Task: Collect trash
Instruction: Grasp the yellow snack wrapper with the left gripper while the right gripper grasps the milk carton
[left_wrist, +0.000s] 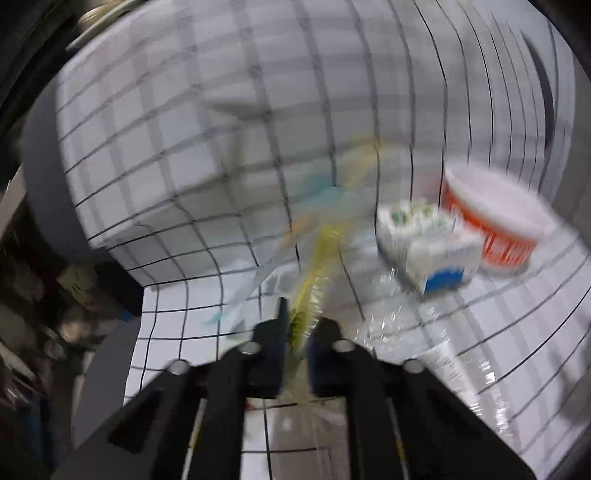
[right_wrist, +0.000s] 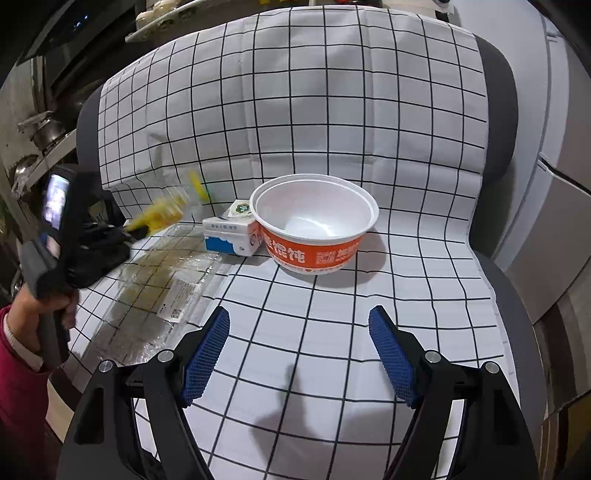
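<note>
A: What's the left gripper (left_wrist: 297, 332) doing?

B: Its fingers are pinching a clear plastic wrapper (left_wrist: 317, 258) w/ yellow print. That view is motion-blurred. In the right wrist view the left gripper (right_wrist: 138, 232) sits at 9 o'clock, wrapper (right_wrist: 166, 212) raised above the cloth.

A: And the right gripper (right_wrist: 299, 354)?

B: Fingers spread wide, blue pads (right_wrist: 207, 354) showing, nothing between them, hovering over the grid-pattern cloth (right_wrist: 332, 129).

A: Other trash?

B: Orange-and-white instant wonton bowl (right_wrist: 314, 229) at 12 o'clock, upright, looks empty. A small blue-and-white carton (right_wrist: 231, 236) lies touching its 9 o'clock side. A flat clear plastic tray (right_wrist: 162, 284) w/ a label lies at 10 o'clock, near the carton.
</note>
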